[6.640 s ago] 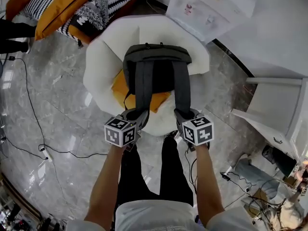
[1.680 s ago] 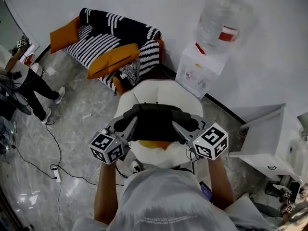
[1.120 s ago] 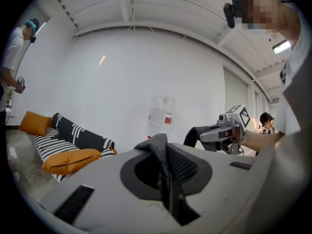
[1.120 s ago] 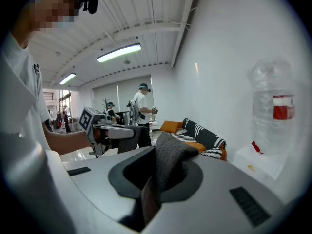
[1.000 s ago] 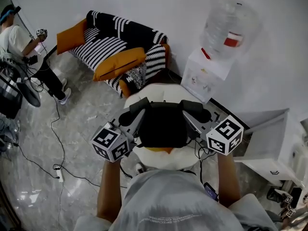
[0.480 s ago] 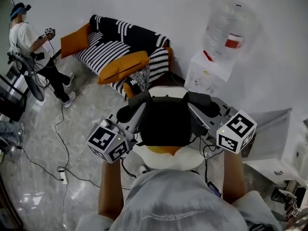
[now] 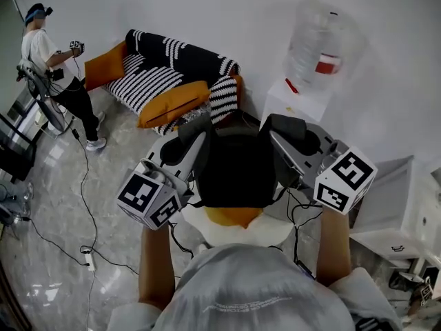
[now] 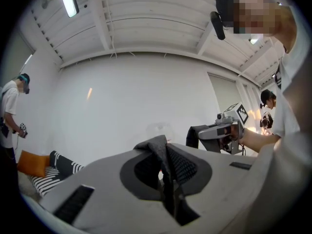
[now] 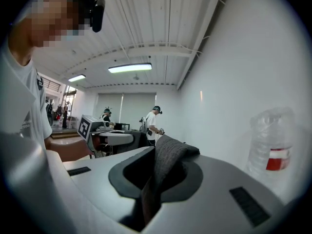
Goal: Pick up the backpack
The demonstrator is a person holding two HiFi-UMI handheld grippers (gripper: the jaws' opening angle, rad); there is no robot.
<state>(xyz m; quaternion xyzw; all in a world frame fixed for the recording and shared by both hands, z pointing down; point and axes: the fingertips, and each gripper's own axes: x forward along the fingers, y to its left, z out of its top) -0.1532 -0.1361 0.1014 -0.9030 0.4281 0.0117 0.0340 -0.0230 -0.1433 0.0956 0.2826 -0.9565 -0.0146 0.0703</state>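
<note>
The dark backpack (image 7: pixel 234 167) hangs in the air between my two grippers, above the white chair. My left gripper (image 7: pixel 195 133) is shut on the left shoulder strap (image 8: pixel 157 147), which sticks up out of its jaws in the left gripper view. In the same way my right gripper (image 7: pixel 284 127) is shut on the right shoulder strap (image 9: pixel 170 152). Both grippers point roughly level, toward the wall. Each gripper view shows the other gripper: the right gripper (image 8: pixel 222 130) and the left gripper (image 9: pixel 105 135). The backpack's body is hidden in both gripper views.
A white round chair (image 7: pixel 272 232) with an orange cushion (image 7: pixel 231 216) stands under the backpack. Behind it are a striped sofa (image 7: pixel 172 64) and a water dispenser (image 7: pixel 317 54). A person (image 7: pixel 52 61) stands far left. Cables (image 7: pixel 76 205) cross the floor. A white cabinet (image 7: pixel 406 198) is at right.
Both grippers have risen together with the straps in them. The backpack has come up higher off the chair and now covers more of it in the head view.
</note>
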